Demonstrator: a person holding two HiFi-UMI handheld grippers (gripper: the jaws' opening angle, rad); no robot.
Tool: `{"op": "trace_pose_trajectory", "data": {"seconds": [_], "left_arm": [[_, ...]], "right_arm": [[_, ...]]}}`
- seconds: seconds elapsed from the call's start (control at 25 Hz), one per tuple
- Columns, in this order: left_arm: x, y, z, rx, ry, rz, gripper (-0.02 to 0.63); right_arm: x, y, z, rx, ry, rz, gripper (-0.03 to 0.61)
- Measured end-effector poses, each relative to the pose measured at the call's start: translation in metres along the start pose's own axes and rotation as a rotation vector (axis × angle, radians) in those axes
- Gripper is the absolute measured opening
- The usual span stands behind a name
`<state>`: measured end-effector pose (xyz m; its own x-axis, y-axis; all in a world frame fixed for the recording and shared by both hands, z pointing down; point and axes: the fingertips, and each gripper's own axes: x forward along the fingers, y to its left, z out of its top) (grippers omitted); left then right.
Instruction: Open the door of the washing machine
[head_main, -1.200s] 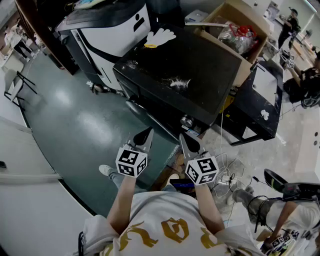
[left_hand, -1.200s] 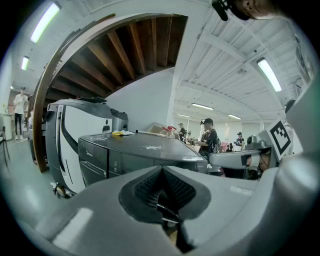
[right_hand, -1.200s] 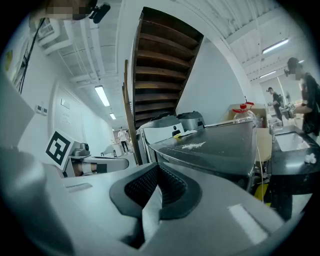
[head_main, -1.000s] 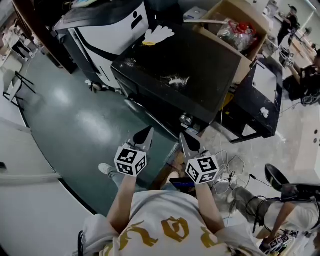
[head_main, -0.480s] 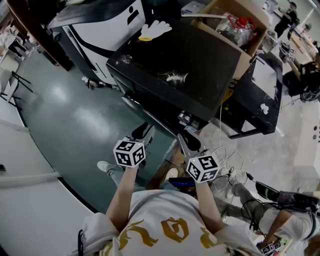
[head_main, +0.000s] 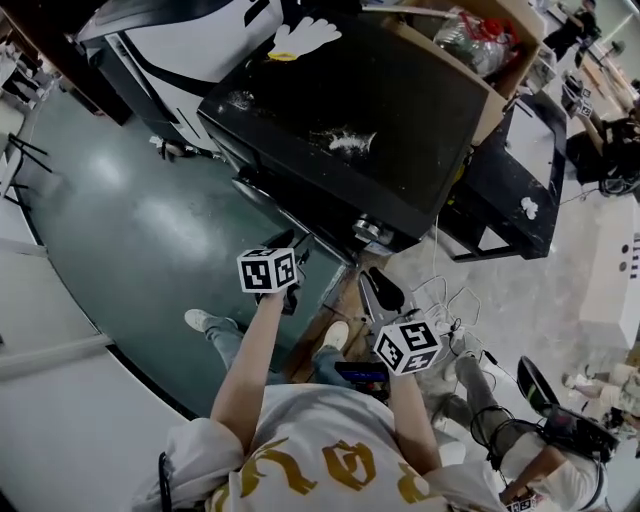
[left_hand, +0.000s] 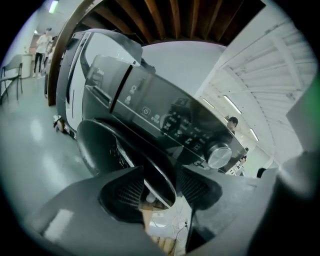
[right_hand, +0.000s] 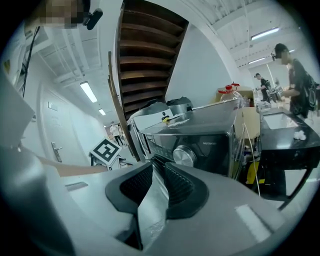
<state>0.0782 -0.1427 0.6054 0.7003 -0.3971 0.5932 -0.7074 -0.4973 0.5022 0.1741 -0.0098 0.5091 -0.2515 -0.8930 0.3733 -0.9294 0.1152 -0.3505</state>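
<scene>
Door, head view: the washing machine (head_main: 350, 110) shows mostly its black top. Its front and round door sit almost wholly hidden under that top's near edge.
Door, left gripper view: the door (left_hand: 107, 147) is a dark round disc below the control panel. Its lower rim runs in between the jaws.
Left gripper (left_hand: 161, 174): the jaws stand apart, one on each side of the door's rim. Whether the pads press on it cannot be told.
Left gripper, head view: the marker cube covers most of it, and only a dark tip shows at the machine's front.
Right gripper (right_hand: 159, 167): the jaws are drawn together to a thin slit with nothing in them. It hangs near the machine's front right corner, not touching it.
Knob (left_hand: 219, 155): sits at the panel's right end, clear of both grippers.
Cut off: the cardboard box (head_main: 480, 50) behind the machine and the white appliance (head_main: 190, 45) to its left are clipped by the top edge.
Floor: cables (head_main: 450, 300) lie tangled just beside the right gripper.
Side: a black side table (head_main: 520, 190) stands right of the machine.
</scene>
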Motion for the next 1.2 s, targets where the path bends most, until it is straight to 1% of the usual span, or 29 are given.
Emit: {"op": "trace_pose_trajectory", "data": {"seconds": [0.08,0.12,0.2,0.36,0.44,0.52,0.6,0.68,0.76,0.84,0.92,0.96,1.04,1.2], "left_arm": [[0.011,0.007,-0.002,-0.036,-0.002,0.011,0.205],[0.017,0.009,-0.003,-0.044,-0.001,0.017,0.206],[0.028,0.011,-0.006,-0.043,0.007,0.028,0.207],[0.048,0.018,-0.008,-0.035,0.023,0.078,0.207],[0.057,0.024,-0.01,-0.064,0.022,0.103,0.215],[0.061,0.028,-0.011,-0.096,0.014,0.127,0.238],[0.061,0.031,-0.009,-0.11,0.001,0.146,0.245],[0.062,0.028,-0.009,-0.134,-0.017,0.133,0.251],[0.064,0.025,-0.007,-0.191,-0.036,0.102,0.287],[0.067,0.025,-0.007,-0.218,-0.021,0.102,0.301],[0.068,0.027,-0.008,-0.197,0.006,0.138,0.299],[0.068,0.029,-0.009,-0.181,0.009,0.158,0.298],[0.067,0.032,-0.011,-0.15,-0.008,0.183,0.272],[0.068,0.032,-0.011,-0.136,-0.032,0.179,0.276]], "right_arm": [[-0.003,-0.004,-0.007,0.002,0.016,-0.018,0.086],[-0.004,-0.006,-0.01,-0.003,0.022,-0.028,0.073],[-0.008,-0.009,-0.014,-0.009,0.022,-0.041,0.055],[-0.013,-0.012,-0.019,-0.004,0.028,-0.044,0.055],[-0.014,-0.014,-0.021,-0.002,0.034,-0.046,0.055],[-0.015,-0.016,-0.022,0.0,0.039,-0.049,0.055],[-0.015,-0.017,-0.021,0.001,0.042,-0.048,0.055],[-0.016,-0.017,-0.019,0.0,0.04,-0.045,0.055],[-0.015,-0.016,-0.019,-0.002,0.04,-0.041,0.055],[-0.013,-0.015,-0.019,-0.004,0.042,-0.036,0.055],[-0.012,-0.012,-0.019,-0.006,0.044,-0.03,0.055],[-0.012,-0.011,-0.019,-0.009,0.044,-0.027,0.055],[-0.012,-0.008,-0.018,-0.019,0.045,-0.021,0.055],[-0.015,-0.008,-0.018,-0.033,0.045,-0.022,0.052]]}}
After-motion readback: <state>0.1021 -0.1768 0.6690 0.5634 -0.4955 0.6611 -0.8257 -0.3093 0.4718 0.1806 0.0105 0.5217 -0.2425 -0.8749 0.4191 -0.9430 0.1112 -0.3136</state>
